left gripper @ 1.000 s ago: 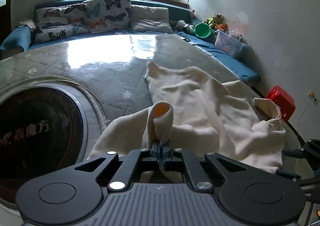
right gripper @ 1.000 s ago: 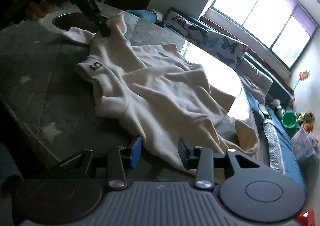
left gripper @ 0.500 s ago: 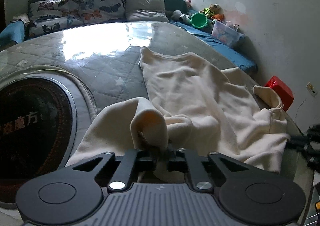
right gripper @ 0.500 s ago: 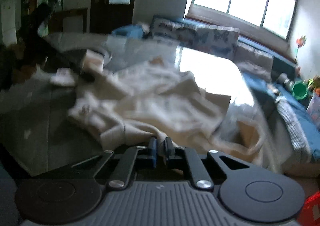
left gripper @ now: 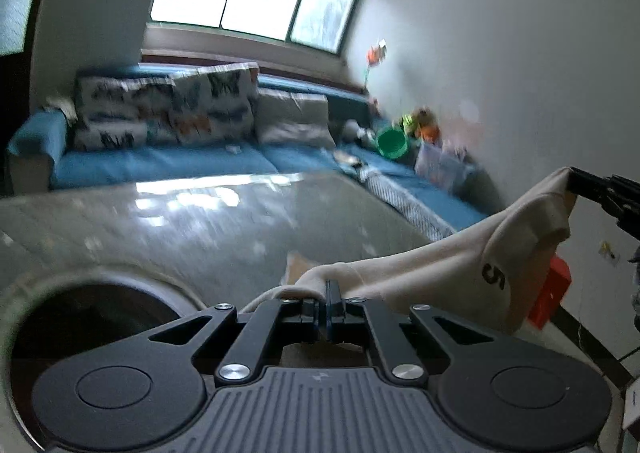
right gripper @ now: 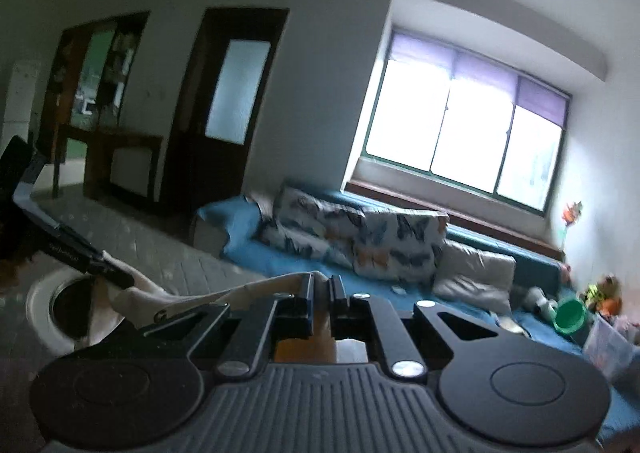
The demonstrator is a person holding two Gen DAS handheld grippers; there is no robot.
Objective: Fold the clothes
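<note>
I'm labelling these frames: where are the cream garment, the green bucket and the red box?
cream garment [left gripper: 448,265]: left wrist view, stretched body fabric.
green bucket [left gripper: 393,141]: left wrist view, its open mouth.
red box [left gripper: 554,291]: left wrist view, visible side.

Each black gripper [left gripper: 329,295] has silver screws and a ribbed grey base.

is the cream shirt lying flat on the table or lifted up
Lifted: the cream shirt hangs stretched between the shut left gripper and right gripper, above the table.
</note>
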